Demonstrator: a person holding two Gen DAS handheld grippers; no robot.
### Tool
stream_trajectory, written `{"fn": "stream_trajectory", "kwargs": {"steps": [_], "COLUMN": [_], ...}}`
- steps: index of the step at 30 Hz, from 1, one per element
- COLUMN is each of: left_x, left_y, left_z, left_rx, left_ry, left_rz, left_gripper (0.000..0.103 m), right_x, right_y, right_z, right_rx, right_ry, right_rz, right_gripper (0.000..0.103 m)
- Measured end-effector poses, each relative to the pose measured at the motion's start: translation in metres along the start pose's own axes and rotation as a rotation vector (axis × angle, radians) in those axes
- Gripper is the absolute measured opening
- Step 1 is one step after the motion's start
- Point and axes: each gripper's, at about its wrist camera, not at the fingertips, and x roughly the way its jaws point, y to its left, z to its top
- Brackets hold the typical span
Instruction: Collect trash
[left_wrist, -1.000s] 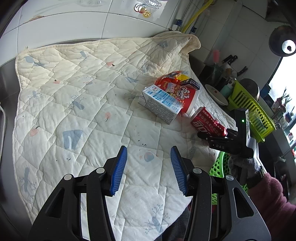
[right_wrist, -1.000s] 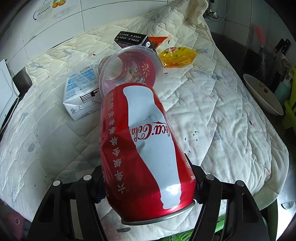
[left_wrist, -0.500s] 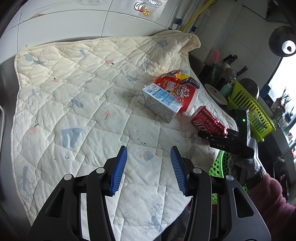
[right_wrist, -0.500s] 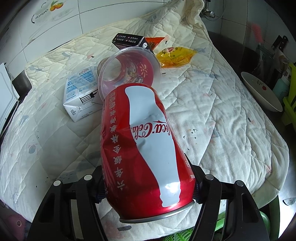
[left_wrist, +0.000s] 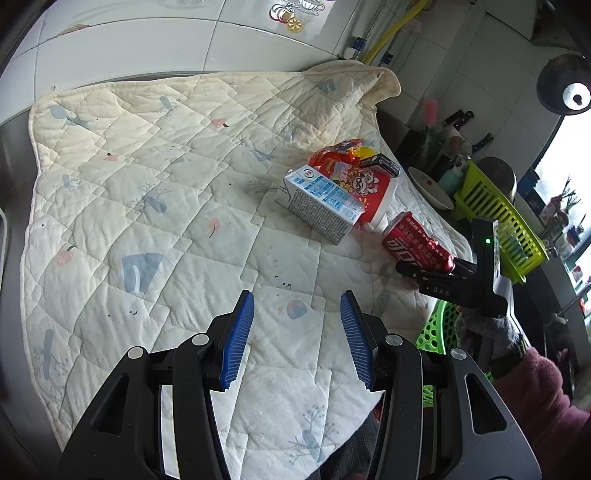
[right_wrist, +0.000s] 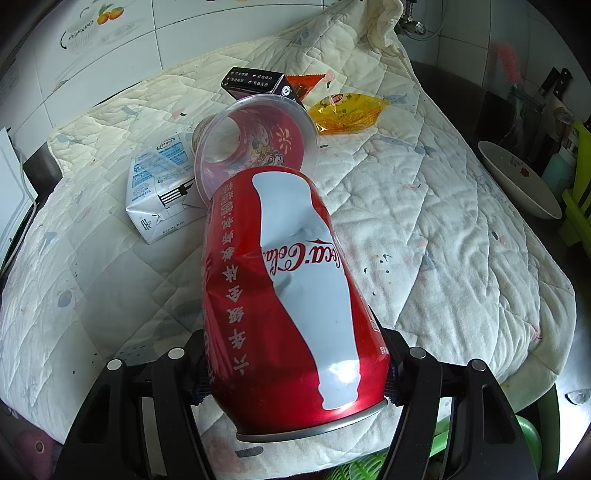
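A dented red cola can (right_wrist: 295, 295) sits between the pads of my right gripper (right_wrist: 295, 380), which is shut on the can's lower part and holds it tilted just above the quilt. In the left wrist view the same can (left_wrist: 417, 245) sticks out of the right gripper (left_wrist: 436, 264) near the quilt's right edge. Behind the can lie a white and blue milk carton (right_wrist: 159, 188), a red plastic cup (right_wrist: 255, 147) on its side, a black box (right_wrist: 258, 83) and a yellow wrapper (right_wrist: 347, 110). My left gripper (left_wrist: 295, 295) hangs open over bare quilt, with nothing between its blue pads.
A cream quilt (left_wrist: 147, 184) covers the counter up to a white tiled wall. A green perforated basket (left_wrist: 439, 325) stands below the quilt's near right edge. A white bowl (right_wrist: 517, 177) and a yellow-green rack (left_wrist: 498, 221) are on the right.
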Motion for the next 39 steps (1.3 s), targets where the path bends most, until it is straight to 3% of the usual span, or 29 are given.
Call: {"fn": "stream_trajectory", "kwargs": {"steps": [39], "left_x": [0.005], "left_y": [-0.005], "left_z": [-0.001], "left_rx": [0.015], "left_ry": [0.01], "left_rz": [-0.009], "left_gripper": [0.049], "right_x": [-0.01], "right_y": [-0.012], "right_z": [-0.011], "right_rx": [0.053], "right_ry": [-0.014], "right_rz": [-0.014], "right_gripper": [0.064]}}
